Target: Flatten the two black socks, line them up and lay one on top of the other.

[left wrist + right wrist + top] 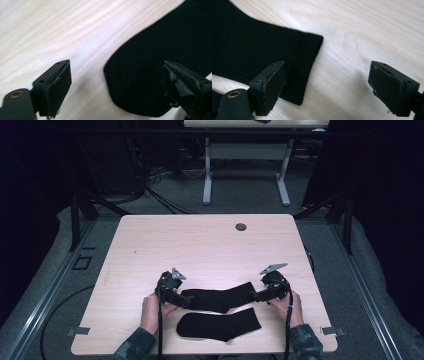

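Two black socks lie near the table's front edge. The farther sock (220,298) stretches between both grippers; the nearer sock (220,325) lies just in front of it. My left gripper (182,298) is open at the farther sock's toe end (145,75), its jaws wide apart and low over the wood. My right gripper (254,295) is open at the ribbed cuff end (262,50), with the cuff's corner between its jaws. Nothing is held.
The light wooden table (200,245) has a round cable hole (241,226) at the back. A hand holds each gripper from the front edge. Another table's legs (207,175) stand beyond, with cables on the floor.
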`<state>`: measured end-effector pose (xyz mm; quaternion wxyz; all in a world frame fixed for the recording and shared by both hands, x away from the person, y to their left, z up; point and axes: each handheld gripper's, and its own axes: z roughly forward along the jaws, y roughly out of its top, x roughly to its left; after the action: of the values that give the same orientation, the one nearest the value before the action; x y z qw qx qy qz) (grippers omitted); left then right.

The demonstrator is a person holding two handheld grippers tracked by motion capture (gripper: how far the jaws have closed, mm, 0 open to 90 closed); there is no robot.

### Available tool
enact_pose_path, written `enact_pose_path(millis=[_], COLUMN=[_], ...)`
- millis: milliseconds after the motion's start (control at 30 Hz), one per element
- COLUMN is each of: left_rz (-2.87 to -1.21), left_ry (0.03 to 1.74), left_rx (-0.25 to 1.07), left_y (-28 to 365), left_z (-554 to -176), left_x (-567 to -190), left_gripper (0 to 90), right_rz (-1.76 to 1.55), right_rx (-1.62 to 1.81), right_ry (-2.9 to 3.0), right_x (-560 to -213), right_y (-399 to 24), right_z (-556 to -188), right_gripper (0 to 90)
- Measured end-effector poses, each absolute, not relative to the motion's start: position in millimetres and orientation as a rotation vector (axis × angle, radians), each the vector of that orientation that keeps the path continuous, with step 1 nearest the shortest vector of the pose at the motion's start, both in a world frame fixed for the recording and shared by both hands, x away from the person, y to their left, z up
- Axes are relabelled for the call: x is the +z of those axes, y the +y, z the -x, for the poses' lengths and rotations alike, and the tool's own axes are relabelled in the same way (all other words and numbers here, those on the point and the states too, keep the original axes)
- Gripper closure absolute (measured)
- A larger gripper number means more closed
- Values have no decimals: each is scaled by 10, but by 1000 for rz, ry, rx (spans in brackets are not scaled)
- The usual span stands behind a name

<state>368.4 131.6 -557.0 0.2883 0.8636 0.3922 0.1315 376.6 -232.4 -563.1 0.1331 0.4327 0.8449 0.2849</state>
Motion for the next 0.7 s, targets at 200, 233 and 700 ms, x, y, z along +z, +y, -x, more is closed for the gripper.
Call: enact_pose_path(millis=[200,233,700], left_rz=[-2267,-2260,-2166], left_ry=[1067,1069,1177], left_rx=[397,402,497], left_y=[1454,1484,2053], left_z=[-3632,-3620,-3275], left_x=[-5423,-5403,-5314], left_gripper=[74,70,20], right_rz=[-1247,-1246,-1239], right_rx=[896,911,927], right_ry=[2395,2382,2258], right_x=[-5425,-5390,-5122], right_y=[-2405,-2421,-2740], right_z=[-3677,-3654,-3204], right_gripper=[109,108,42])
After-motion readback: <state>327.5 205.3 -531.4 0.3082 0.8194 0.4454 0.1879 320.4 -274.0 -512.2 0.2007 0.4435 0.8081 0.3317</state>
